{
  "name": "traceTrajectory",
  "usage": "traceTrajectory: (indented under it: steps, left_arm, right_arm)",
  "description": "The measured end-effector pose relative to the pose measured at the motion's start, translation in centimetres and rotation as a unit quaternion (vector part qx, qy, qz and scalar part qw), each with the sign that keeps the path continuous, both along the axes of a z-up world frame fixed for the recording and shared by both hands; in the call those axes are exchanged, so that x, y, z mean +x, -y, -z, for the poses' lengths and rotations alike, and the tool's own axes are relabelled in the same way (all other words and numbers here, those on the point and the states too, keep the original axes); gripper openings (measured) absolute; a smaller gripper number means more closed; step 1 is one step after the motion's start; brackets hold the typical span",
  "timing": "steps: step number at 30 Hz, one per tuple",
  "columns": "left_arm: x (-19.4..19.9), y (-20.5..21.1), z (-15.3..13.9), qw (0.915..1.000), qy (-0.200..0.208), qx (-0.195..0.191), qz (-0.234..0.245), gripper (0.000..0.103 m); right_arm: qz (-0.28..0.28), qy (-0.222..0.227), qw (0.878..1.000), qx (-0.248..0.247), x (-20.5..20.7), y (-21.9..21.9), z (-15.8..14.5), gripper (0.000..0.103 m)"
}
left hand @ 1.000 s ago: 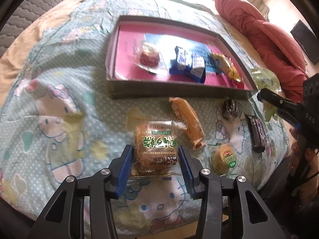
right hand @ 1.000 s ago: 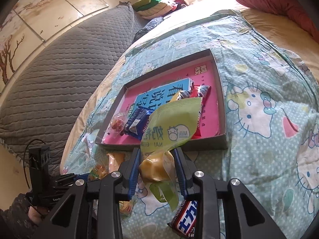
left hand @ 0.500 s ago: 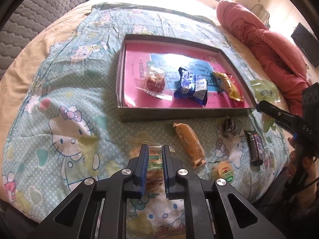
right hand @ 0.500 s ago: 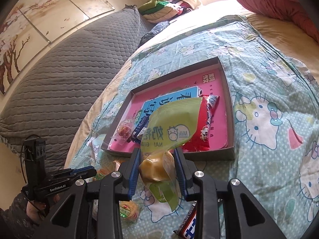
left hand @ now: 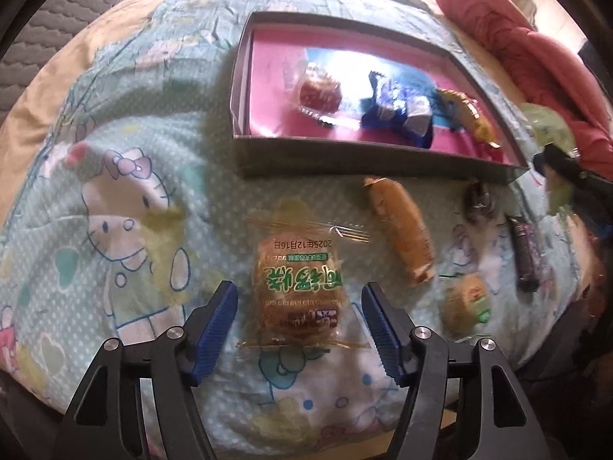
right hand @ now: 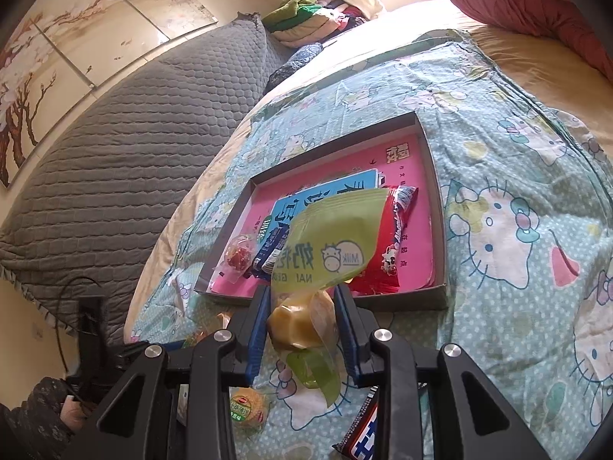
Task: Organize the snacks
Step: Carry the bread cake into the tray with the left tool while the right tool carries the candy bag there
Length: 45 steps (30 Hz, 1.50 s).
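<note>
A round pastry in a clear wrapper with green print [left hand: 297, 253] lies on the cartoon-cat bedspread. My left gripper [left hand: 297, 289] straddles it. Its jaws are opening and the blue pads stand clear of the wrapper on both sides. Beyond it sits the pink-bottomed tray [left hand: 245, 76] with a red candy [left hand: 318, 90], a blue packet [left hand: 398, 113] and a yellow packet [left hand: 463, 115]. My right gripper [right hand: 302, 291] is shut on a green milk-snack packet [right hand: 333, 245], held above the near wall of the tray [right hand: 438, 211].
Loose on the spread are an orange bar [left hand: 400, 230], a small round cake [left hand: 465, 301], a dark bar [left hand: 525, 253] and a dark candy [left hand: 477, 201]. A red quilt [left hand: 517, 46] lies past the tray. A grey quilted cover [right hand: 115, 153] rises at the left.
Half a second ago the left jaws were shut together above the pastry; now they are spread wide and lower, one on each side of it. The right gripper keeps its packet in place.
</note>
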<state>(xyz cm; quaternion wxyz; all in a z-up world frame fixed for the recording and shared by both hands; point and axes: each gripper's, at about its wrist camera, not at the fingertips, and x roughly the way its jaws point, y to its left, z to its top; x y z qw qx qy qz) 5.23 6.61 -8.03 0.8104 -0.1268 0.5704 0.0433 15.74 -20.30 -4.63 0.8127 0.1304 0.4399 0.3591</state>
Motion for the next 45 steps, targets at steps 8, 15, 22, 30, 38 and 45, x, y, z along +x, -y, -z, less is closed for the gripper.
traceTrajectory:
  steps: [8, 15, 22, 30, 38, 45]
  left_arm:
    - [0.7, -0.3, 0.3, 0.9997, 0.015, 0.016, -0.008, 0.047]
    - [0.7, 0.0, -2.5, 0.9981, 0.055, 0.029, 0.000, 0.046]
    - [2.2, 0.3, -4.7, 0.9958, 0.083, 0.038, 0.004, 0.046]
    - [4.3, 0.5, -5.6, 0.9943, 0.098, 0.043, 0.001, 0.046]
    - [6.9, 0.0, -5.4, 0.9936, 0.104, 0.045, -0.009, 0.046]
    - [8.3, 0.2, -4.5, 0.9940, 0.102, 0.040, -0.010, 0.046]
  right_arm:
    - [-0.002, 0.005, 1.000, -0.004, 0.0, -0.3, -0.1, 0.034]
    - [-0.001, 0.009, 1.000, 0.003, 0.3, -0.1, -0.5, 0.034]
    - [-0.003, 0.017, 1.000, 0.007, 0.7, -0.2, -1.0, 0.034]
    - [0.006, 0.029, 1.000, 0.009, 2.0, 0.2, -1.7, 0.034]
    - [0.009, 0.036, 0.999, 0.010, 2.8, 0.3, -2.0, 0.034]
    - [0.015, 0.041, 0.999, 0.008, 3.6, 0.4, -2.1, 0.034]
